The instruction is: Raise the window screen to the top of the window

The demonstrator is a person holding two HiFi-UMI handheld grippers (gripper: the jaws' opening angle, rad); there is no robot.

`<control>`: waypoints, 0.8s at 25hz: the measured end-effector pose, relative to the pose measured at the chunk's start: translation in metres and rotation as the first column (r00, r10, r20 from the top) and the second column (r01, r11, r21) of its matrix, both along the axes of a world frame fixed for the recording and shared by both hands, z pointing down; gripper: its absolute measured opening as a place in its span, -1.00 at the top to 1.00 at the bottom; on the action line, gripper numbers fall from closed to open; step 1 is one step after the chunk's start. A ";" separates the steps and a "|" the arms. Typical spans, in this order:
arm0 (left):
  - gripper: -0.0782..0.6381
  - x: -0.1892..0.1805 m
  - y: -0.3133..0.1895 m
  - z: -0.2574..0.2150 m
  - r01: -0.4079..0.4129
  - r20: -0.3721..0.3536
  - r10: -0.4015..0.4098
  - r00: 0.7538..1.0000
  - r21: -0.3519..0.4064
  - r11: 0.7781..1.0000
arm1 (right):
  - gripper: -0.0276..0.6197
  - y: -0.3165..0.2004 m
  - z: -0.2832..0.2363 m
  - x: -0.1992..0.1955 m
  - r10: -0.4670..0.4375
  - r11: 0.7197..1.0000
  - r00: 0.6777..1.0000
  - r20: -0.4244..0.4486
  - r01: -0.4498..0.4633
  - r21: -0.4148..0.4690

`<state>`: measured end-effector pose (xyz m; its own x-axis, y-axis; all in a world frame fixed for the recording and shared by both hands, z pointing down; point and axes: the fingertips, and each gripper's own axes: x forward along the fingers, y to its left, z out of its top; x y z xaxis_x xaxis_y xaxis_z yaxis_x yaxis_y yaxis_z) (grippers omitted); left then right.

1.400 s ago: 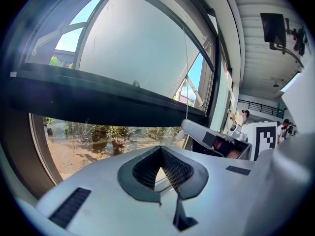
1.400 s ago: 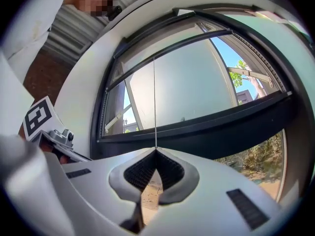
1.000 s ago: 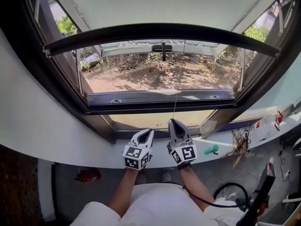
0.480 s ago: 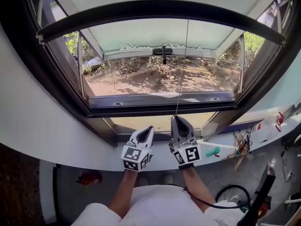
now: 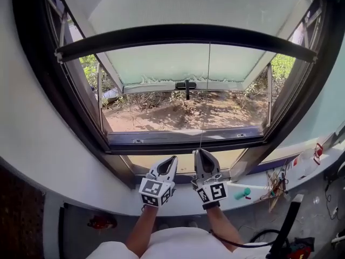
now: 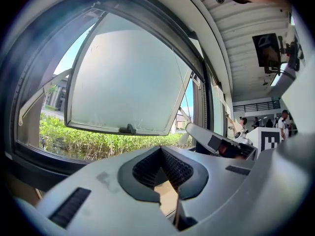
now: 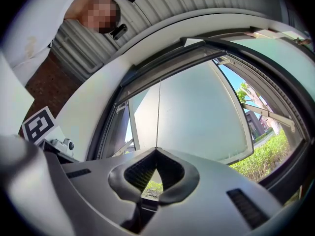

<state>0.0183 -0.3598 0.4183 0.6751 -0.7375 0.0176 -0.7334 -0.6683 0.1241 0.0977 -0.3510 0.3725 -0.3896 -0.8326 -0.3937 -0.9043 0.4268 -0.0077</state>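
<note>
Both tools have come up since a second ago, and the screen's dark bottom bar now stands higher against the open pane behind it.

Head view: the screen (image 5: pixel 188 4) covers the far, upper part of the window. Its bar (image 5: pixel 183 34) crosses the opening from left to right. A thin cord (image 5: pixel 207 90) runs from the middle of the bar down to the right tool (image 5: pixel 199 152), which is near, above the white sill (image 5: pixel 64 171). The left tool (image 5: pixel 173 158) is just beside it on the left.

Left gripper view: the left tool (image 6: pixel 161 149) is narrow, its tips together with nothing between them. Beyond it the pane (image 6: pixel 128 77) tilts outward over a green hedge (image 6: pixel 98 141).

Right gripper view: the right tool (image 7: pixel 156 150) is pinched together on the cord (image 7: pixel 158 117), which rises straight from its tips to the bar (image 7: pixel 167 64).
</note>
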 end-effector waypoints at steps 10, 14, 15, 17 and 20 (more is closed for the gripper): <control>0.78 -0.003 0.009 -0.031 0.004 -0.034 -0.003 0.999 0.035 0.999 | 0.95 0.009 -0.041 0.000 0.010 0.997 1.000 0.004 -0.010 0.077; 0.78 -0.005 0.009 -0.048 0.015 -0.033 -0.013 0.999 0.049 0.999 | 0.95 0.015 -0.052 0.002 0.026 0.996 0.999 0.024 -0.028 0.090; 0.78 -0.004 0.010 -0.052 0.012 -0.035 -0.010 0.999 0.058 0.998 | 0.94 0.017 -0.055 0.003 0.028 0.995 0.999 0.024 -0.030 0.096; 0.78 -0.003 0.012 -0.059 0.006 -0.040 -0.003 0.999 0.075 0.997 | 0.94 0.021 -0.062 0.002 0.031 0.993 0.999 0.021 -0.033 0.111; 0.78 -0.003 0.013 -0.066 -0.001 -0.044 0.005 0.999 0.092 0.996 | 0.94 0.025 -0.072 0.001 0.033 0.991 0.999 0.029 -0.036 0.132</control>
